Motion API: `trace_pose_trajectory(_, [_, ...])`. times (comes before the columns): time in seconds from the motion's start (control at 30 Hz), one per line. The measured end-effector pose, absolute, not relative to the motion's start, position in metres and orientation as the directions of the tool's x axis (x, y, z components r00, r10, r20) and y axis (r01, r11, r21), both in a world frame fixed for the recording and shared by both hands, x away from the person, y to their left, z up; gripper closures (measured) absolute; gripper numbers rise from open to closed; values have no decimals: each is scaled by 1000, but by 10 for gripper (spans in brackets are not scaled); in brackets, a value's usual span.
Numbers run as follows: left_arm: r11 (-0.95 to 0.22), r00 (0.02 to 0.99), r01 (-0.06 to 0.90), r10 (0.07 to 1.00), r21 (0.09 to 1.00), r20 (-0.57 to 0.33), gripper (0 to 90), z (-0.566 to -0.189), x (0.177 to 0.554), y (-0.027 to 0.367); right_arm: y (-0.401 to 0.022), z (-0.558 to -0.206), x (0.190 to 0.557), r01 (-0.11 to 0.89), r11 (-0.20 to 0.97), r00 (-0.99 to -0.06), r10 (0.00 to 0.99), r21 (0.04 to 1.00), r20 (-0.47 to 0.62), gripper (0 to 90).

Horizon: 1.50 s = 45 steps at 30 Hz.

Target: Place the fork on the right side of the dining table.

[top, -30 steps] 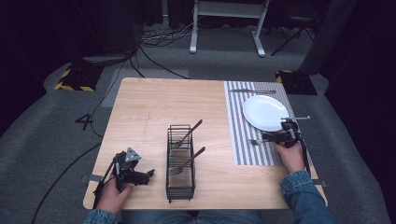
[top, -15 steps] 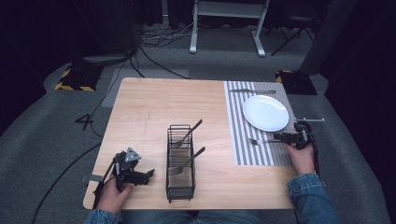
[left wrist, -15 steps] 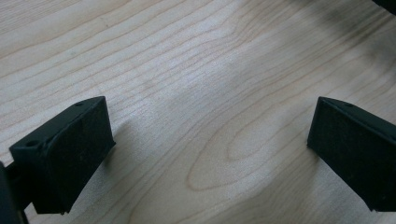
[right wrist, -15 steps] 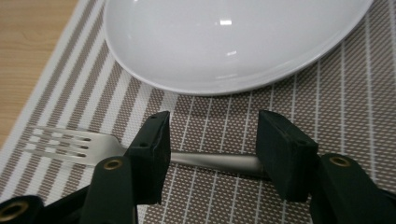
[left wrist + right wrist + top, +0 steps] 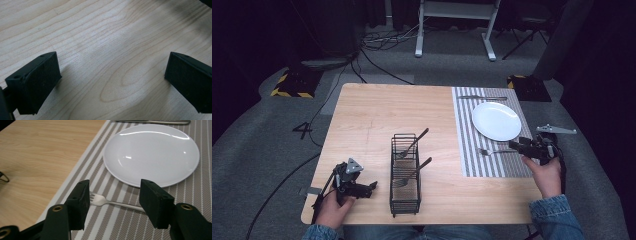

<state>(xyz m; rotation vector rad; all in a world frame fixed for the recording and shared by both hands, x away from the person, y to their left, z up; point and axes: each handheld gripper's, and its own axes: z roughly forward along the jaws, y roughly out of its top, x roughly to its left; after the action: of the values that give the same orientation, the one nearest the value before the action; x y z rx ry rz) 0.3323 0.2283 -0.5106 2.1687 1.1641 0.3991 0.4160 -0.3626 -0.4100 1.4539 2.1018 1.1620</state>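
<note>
We see the tabletop point(image 5: 377, 120) bearing a striped mat point(image 5: 472, 150), a wire rack point(image 5: 405, 197), a white plate point(image 5: 496, 121) and a fork point(image 5: 107, 201) lying between the right gripper point(image 5: 113, 202)'s spread empty fingers, while the left gripper point(image 5: 110, 82) gapes wide over bare wood.

right gripper point(image 5: 518, 145): you draw it back, jaws parted | fork point(image 5: 494, 151): released, lying on the placemat point(image 5: 472, 160)

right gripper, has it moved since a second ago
Yes. The right gripper has slid back toward the placemat's right edge, away from the cutlery rack, leaving a fork beside the plate.
</note>
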Motion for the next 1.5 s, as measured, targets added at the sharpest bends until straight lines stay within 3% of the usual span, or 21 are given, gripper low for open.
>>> trace_pose_trajectory(0.73, [-405,562,633,826,659,-32,2,-511,332,228,-285,-381,350,515,348,-634,769,783,75,321])
trace_pose_trajectory(1.1, [-406,562,633,826,659,-32,2,-511,332,228,-248,-411,332,511,428,-710,700,745,84,347])
trace_pose_trajectory(1.27, [-406,562,633,826,659,-32,2,-511,332,228,-242,-435,329,474,468,-726,687,746,31,378])
trace_pose_trajectory(1.5, [-406,563,632,826,660,-31,2,-511,332,228,-234,-465,328,482,469,-724,689,740,35,398])
